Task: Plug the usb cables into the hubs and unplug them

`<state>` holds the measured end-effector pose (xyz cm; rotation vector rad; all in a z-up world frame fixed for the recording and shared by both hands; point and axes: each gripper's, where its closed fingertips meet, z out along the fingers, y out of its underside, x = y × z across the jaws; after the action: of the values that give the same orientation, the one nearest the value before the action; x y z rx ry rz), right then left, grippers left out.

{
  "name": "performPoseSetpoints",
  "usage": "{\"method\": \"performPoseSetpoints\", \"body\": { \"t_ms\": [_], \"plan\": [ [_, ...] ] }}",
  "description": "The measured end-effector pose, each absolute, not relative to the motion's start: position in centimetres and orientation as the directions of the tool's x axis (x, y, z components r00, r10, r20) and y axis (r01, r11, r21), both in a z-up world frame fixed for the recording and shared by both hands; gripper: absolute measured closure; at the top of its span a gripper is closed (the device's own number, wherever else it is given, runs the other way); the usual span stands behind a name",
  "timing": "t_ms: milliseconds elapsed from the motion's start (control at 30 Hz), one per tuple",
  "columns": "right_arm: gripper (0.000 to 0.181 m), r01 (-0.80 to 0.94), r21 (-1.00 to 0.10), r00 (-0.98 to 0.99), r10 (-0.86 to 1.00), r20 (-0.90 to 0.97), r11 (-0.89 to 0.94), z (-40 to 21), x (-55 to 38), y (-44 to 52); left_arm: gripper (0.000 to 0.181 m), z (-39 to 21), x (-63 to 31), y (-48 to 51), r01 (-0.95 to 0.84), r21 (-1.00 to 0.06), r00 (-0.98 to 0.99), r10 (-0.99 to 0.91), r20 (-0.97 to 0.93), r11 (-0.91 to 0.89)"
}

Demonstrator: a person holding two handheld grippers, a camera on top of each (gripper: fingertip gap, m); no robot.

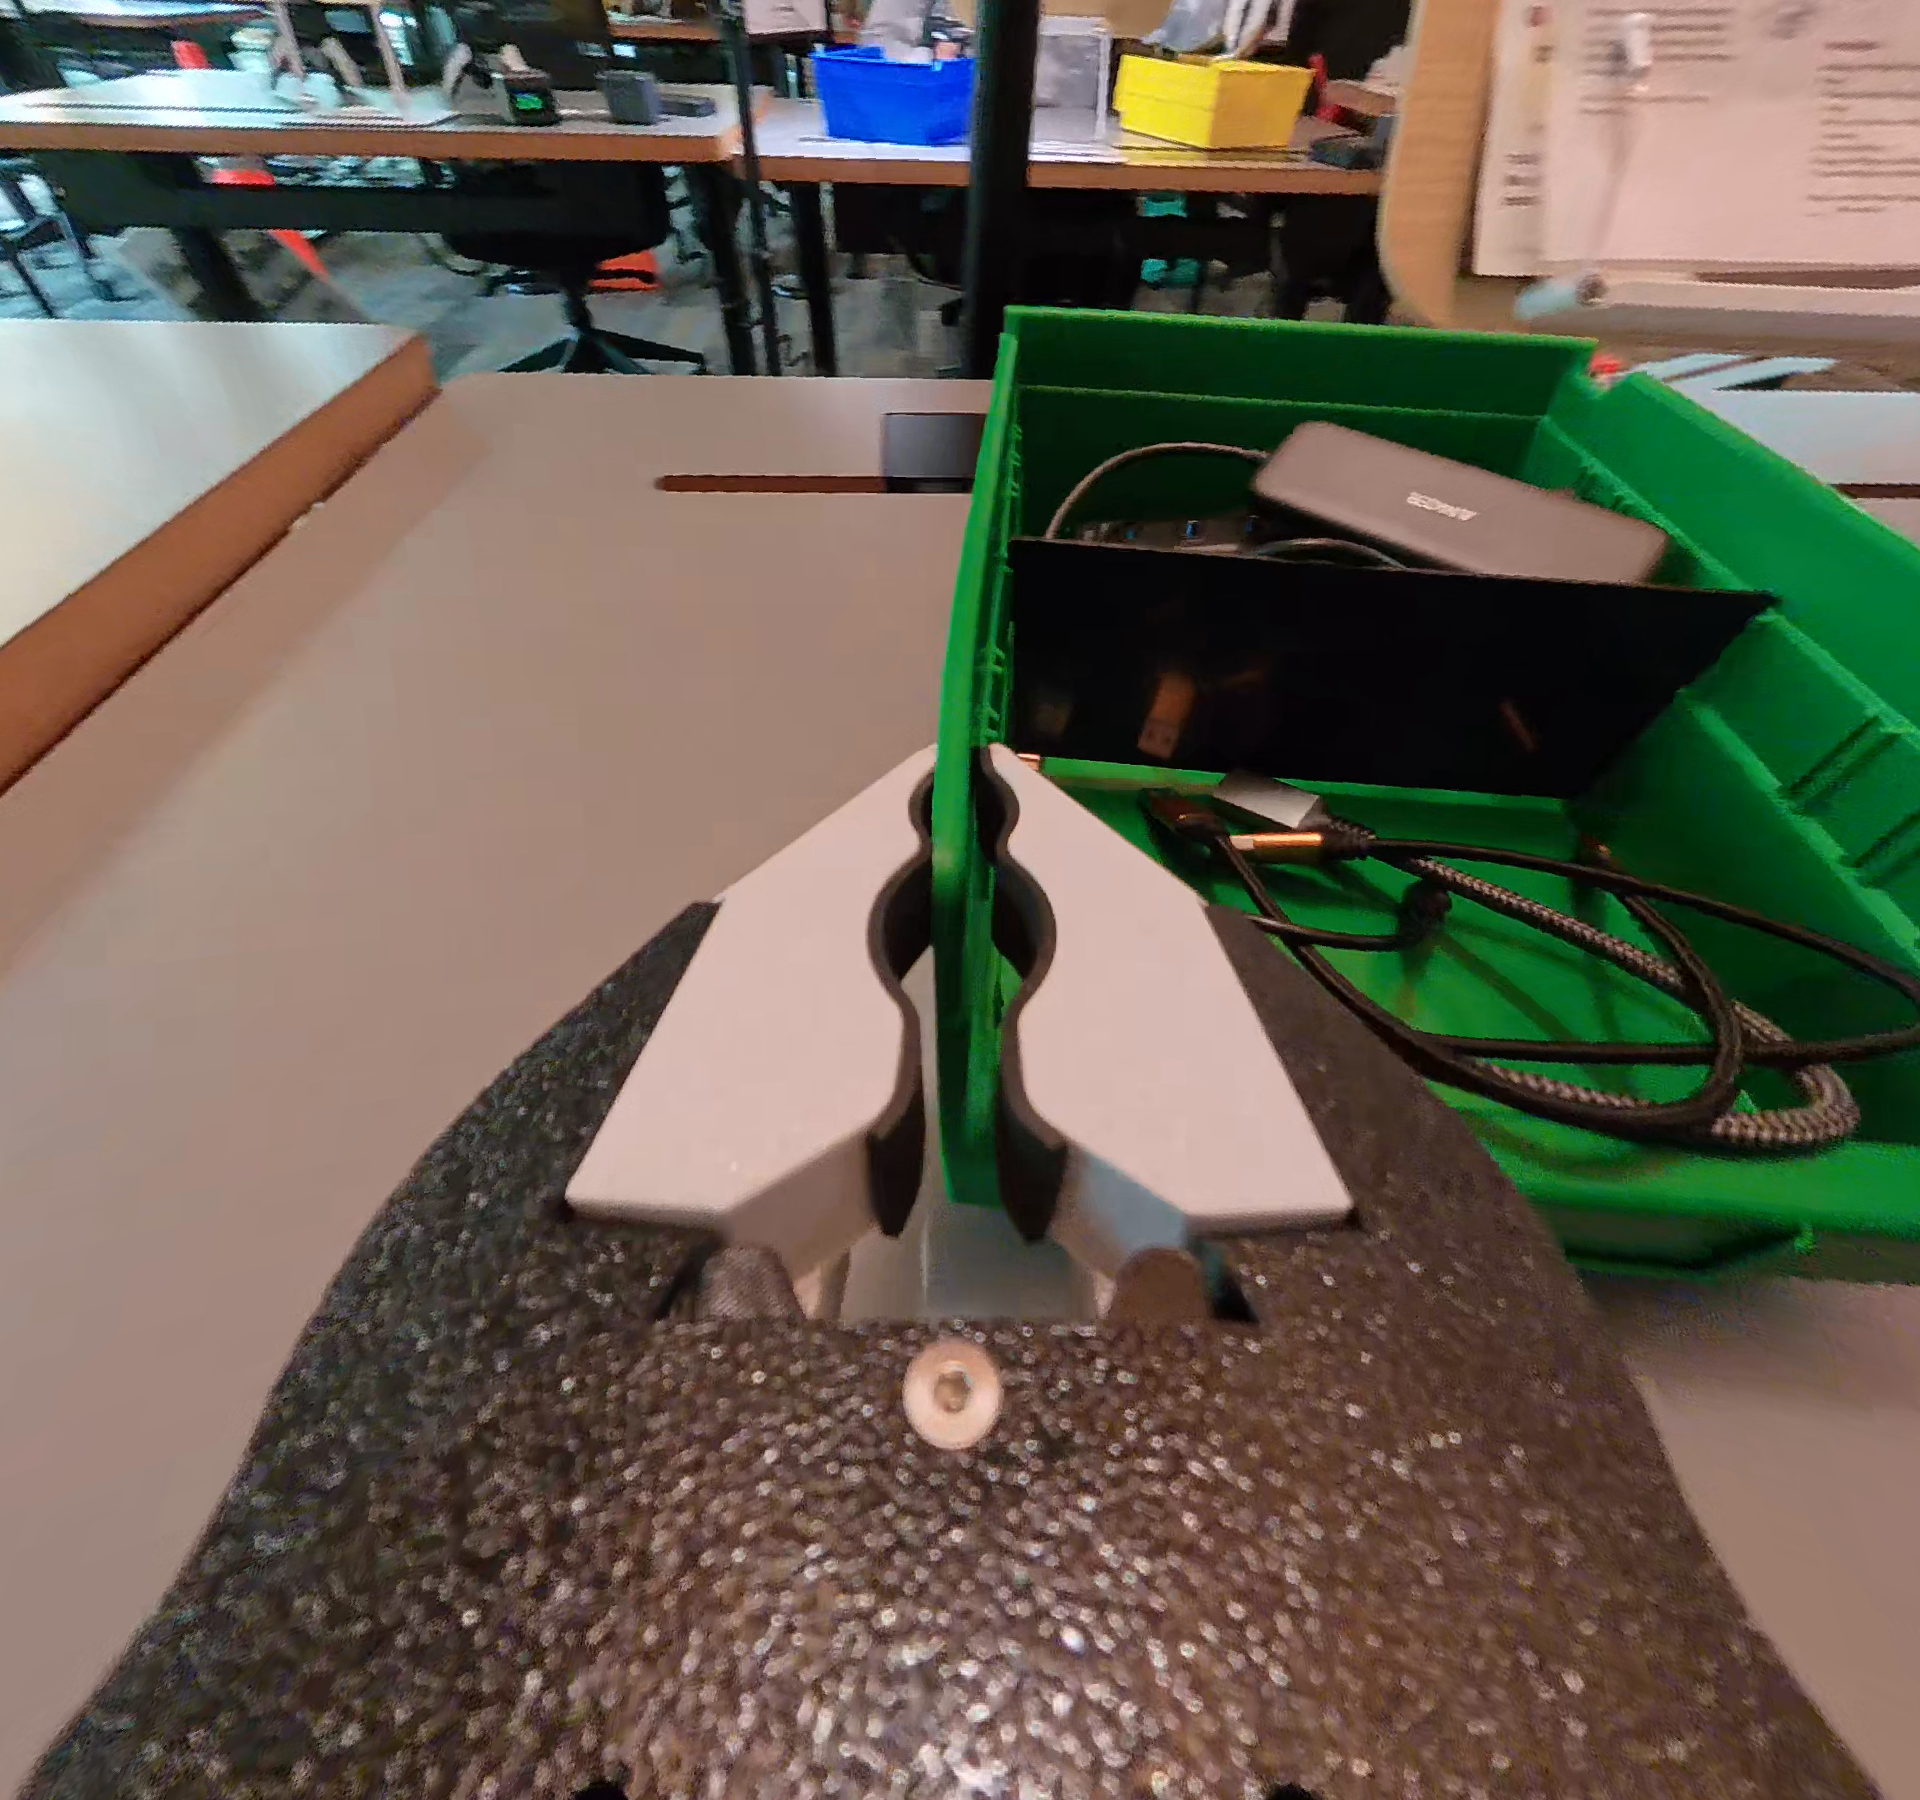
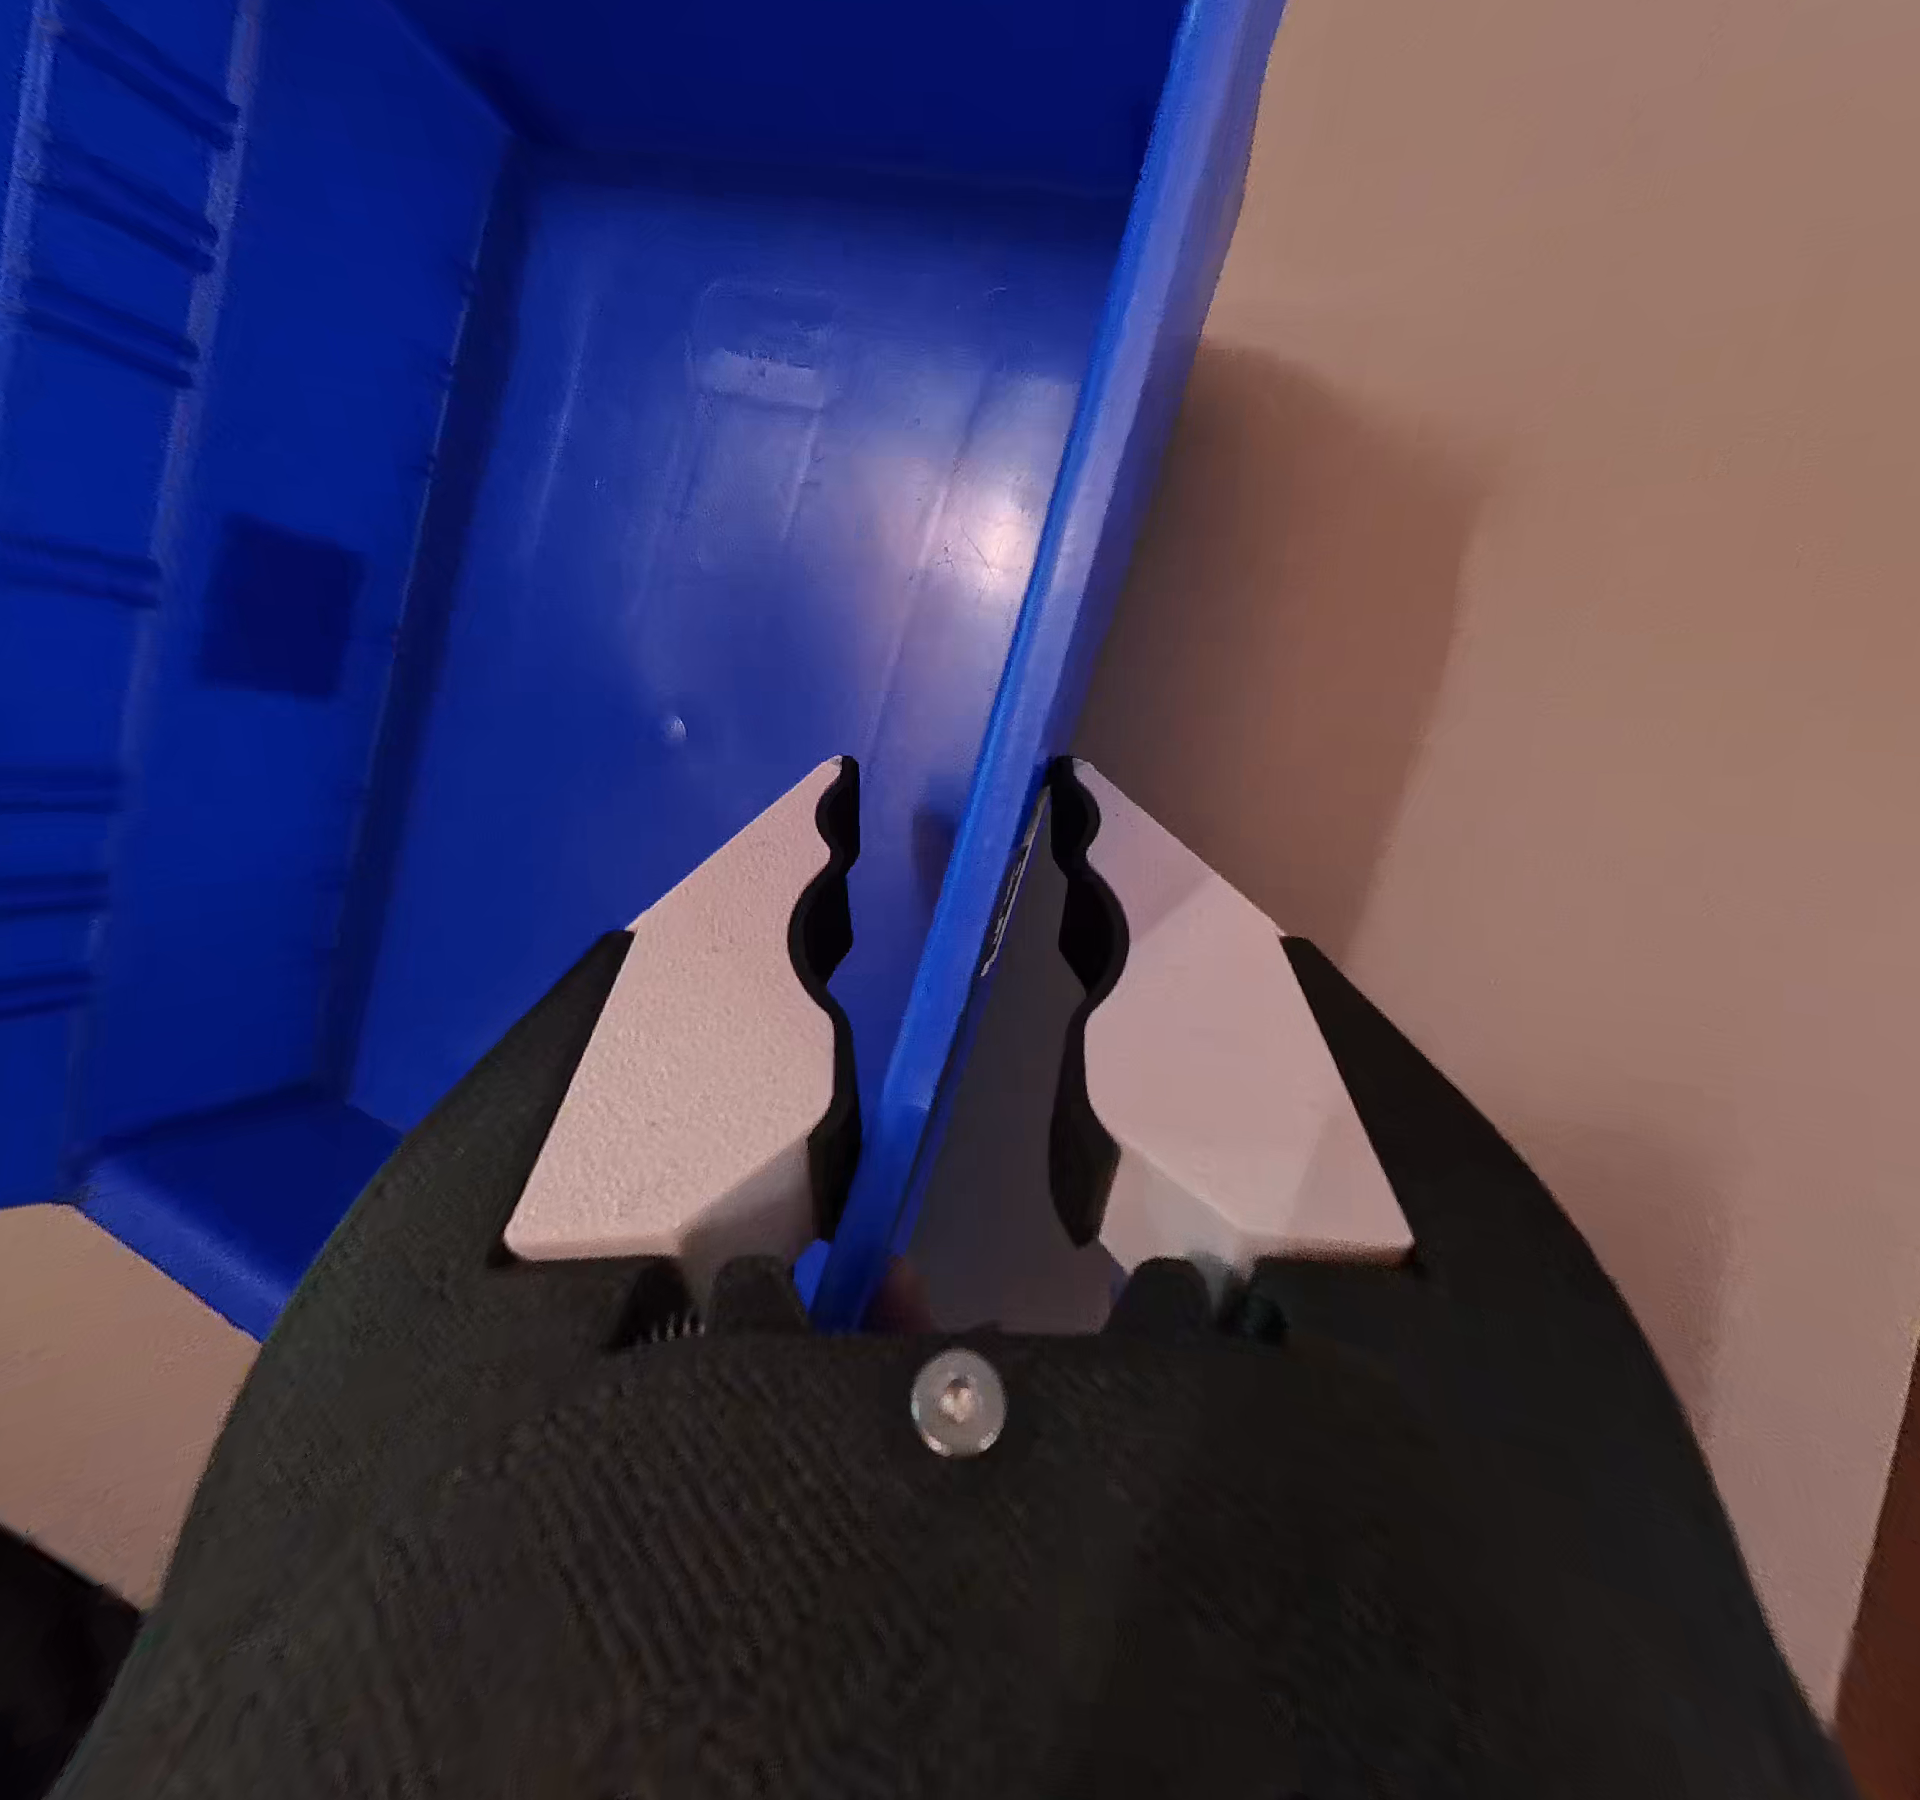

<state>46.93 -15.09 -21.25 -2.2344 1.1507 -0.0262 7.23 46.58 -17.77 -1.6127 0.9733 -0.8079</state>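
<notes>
Left tool point(image 1: 956, 774): clamped on green bin point(image 1: 1714, 545) wall (cables point(image 1: 1621, 1044), hub point(image 1: 1455, 514) inside), on desk point(image 1: 520, 711); right tool point(image 2: 951, 774): straddling blue bin point(image 2: 1132, 462) wall, narrow

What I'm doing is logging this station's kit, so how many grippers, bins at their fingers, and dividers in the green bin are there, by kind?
Grippers: 2 (left gripper, right gripper)
Bins: 2 (green bin, blue bin)
Dividers: 1 (black divider)
Total: 5
</notes>
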Motion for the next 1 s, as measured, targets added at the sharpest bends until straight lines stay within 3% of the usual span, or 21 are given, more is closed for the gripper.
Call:
{"method": "performPoseSetpoints", "body": {
  "t_ms": [33,233,433,533,633,733,800,833,933,1000],
  "plan": [
    [0.145,-0.719,-0.536,0.632,-0.736,-0.240,-0.443,-21.4,47.5,-15.0,0.181,-17.8,6.9,47.2,-0.193,-0.972,0.460,-0.888,0.030,-0.133],
    [0.145,-0.688,-0.504,0.678,-0.710,-0.191,-0.522,-23.2,50.5,-13.7,0.181,-17.8,5.3,50.1,-0.191,-0.973,0.516,-0.857,0.010,-0.127],
    [0.141,-0.673,-0.567,0.653,-0.741,-0.157,-0.474,-23.6,53.8,-12.8,0.180,-17.8,5.5,51.9,-0.181,-0.970,0.515,-0.856,0.047,-0.163],
    [0.130,-0.622,-0.563,0.662,-0.749,-0.006,-0.545,-23.4,54.8,-14.2,0.177,-17.8,5.2,52.1,-0.214,-0.956,0.488,-0.870,0.072,-0.200],
    [0.100,-0.526,-0.560,0.656,-0.725,0.212,-0.640,-20.8,55.2,-15.5,0.161,-14.5,4.6,51.9,-0.185,-0.968,0.477,-0.877,0.061,-0.168],
    [0.095,-0.404,-0.683,0.522,-0.767,0.374,-0.608,-14.1,54.8,-14.9,0.162,-11.8,6.5,50.2,-0.228,-0.951,0.378,-0.919,0.109,-0.207],
    [0.094,-0.286,-0.800,0.571,-0.765,0.300,-0.527,-10.3,51.4,-10.0,0.151,-12.5,9.3,48.5,-0.411,-0.876,0.279,-0.950,0.142,-0.252],
    [0.094,-0.216,-0.848,0.636,-0.729,0.255,-0.485,-9.1,49.0,-6.5,0.145,-12.5,11.0,47.8,-0.478,-0.852,0.214,-0.969,0.123,-0.213],
    [0.097,-0.033,-0.926,0.849,-0.500,0.172,-0.375,-8.9,40.3,4.1,0.128,-11.3,17.1,46.4,-0.565,-0.816,-0.022,-0.991,-0.132,0.121],
    [0.101,0.081,-0.921,0.893,-0.382,0.236,-0.380,-11.0,36.0,9.1,0.117,-10.6,20.8,46.4,-0.588,-0.729,-0.162,-0.934,-0.318,0.350]
  ]
}}
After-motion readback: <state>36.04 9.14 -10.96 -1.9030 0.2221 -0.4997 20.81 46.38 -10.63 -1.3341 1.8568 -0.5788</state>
